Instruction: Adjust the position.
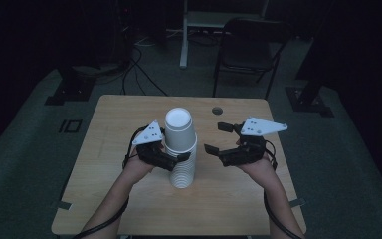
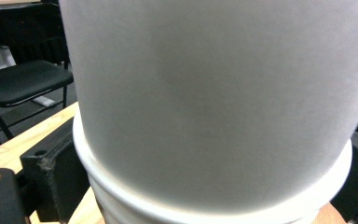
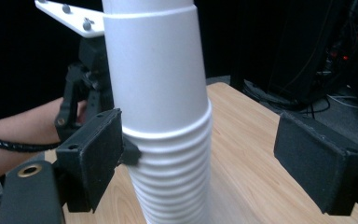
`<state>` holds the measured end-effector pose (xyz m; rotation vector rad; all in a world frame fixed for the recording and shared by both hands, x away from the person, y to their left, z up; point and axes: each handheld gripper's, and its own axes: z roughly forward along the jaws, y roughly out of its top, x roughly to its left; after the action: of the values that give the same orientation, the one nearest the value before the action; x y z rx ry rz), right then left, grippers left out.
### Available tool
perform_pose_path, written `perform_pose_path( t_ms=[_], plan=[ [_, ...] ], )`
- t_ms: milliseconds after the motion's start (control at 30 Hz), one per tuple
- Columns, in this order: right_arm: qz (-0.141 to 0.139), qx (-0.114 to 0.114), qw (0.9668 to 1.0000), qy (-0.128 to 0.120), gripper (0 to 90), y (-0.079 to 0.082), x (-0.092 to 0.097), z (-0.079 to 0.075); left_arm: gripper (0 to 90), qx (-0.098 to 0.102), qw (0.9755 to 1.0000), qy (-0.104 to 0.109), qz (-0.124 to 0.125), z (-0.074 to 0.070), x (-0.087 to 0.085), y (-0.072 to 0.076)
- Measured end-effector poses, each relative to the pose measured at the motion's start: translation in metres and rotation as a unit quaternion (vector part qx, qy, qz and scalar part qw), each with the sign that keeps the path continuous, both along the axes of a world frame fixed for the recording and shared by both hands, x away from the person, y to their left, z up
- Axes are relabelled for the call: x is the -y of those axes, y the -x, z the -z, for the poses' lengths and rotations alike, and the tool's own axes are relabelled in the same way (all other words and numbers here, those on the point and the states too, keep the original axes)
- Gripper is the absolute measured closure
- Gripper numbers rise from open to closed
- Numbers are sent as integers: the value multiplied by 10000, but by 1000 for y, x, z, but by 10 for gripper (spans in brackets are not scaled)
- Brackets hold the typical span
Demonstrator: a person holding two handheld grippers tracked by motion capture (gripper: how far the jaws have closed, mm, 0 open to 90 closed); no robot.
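A tall stack of white paper cups [image 1: 181, 149] stands upside down in the middle of the wooden table [image 1: 124, 119]. The top cup sits looser and higher than the nested ones below. My left gripper [image 1: 175, 158] is shut on the stack from its left, just under the top cup's rim. In the left gripper view the cups [image 2: 214, 107] sit between both jaws. To the stack's right my right gripper [image 1: 217, 138] is open and apart from the cups. In the right gripper view the stack [image 3: 163, 116] rises beyond its spread pads [image 3: 91, 156].
A round hole [image 1: 217, 110] is cut in the table near its far edge. Beyond the table stand a black folding chair [image 1: 251, 45] and a white desk leg [image 1: 184, 35]. Cables [image 1: 139, 69] run over the dark floor.
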<state>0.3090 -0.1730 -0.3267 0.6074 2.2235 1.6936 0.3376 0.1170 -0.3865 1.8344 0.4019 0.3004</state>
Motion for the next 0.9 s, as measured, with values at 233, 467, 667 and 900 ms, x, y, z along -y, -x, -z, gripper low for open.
perform_pose_path(
  t_ms=[233, 467, 667, 900],
  plan=[
    [-219, 40, 9998, 6, 152, -5, -26, -6, 50, -2, 10000, -3, -7, 0, 0, 0],
    [-340, 133, 9993, 73, 152, -13, -50, -12, 50, -10, 10000, -8, -10, 0, 0, 0],
    [-467, 123, 9988, 92, 152, -18, -64, -15, 50, -1, 10000, 2, -5, 0, 0, 0],
    [-473, 127, 9988, 95, 152, -22, -72, -17, 50, -12, 10000, -7, -4, 0, 0, 0]
  ],
)
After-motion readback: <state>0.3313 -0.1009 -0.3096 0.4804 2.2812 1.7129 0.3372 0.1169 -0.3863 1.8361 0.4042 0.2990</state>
